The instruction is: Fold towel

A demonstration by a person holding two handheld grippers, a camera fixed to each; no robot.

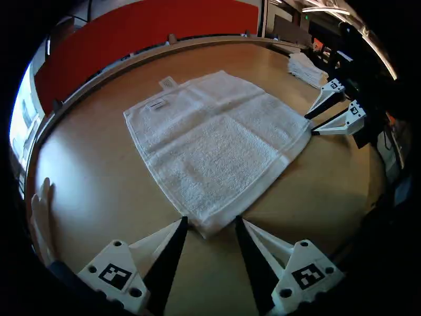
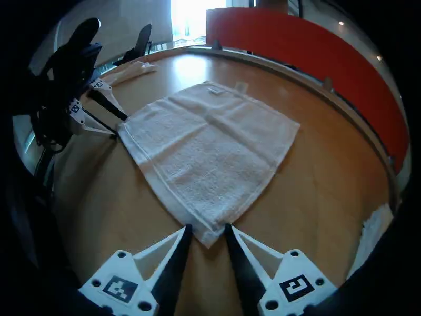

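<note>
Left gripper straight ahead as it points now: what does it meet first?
The towel: its near corner lies right between the left gripper's open fingers. How high the fingers sit over it is hard to judge.

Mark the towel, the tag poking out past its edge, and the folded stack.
towel (image 1: 210, 142), left gripper view, middle of the cloth.
tag (image 1: 167, 82), left gripper view, centre of it.
folded stack (image 1: 305, 68), left gripper view, top layer.

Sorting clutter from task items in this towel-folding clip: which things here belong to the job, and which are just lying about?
Job: white towel; left gripper and right gripper, open, each at a towel corner.
Lying about: stack of white cloths; loose white cloth near the table edge; red partition.
</note>
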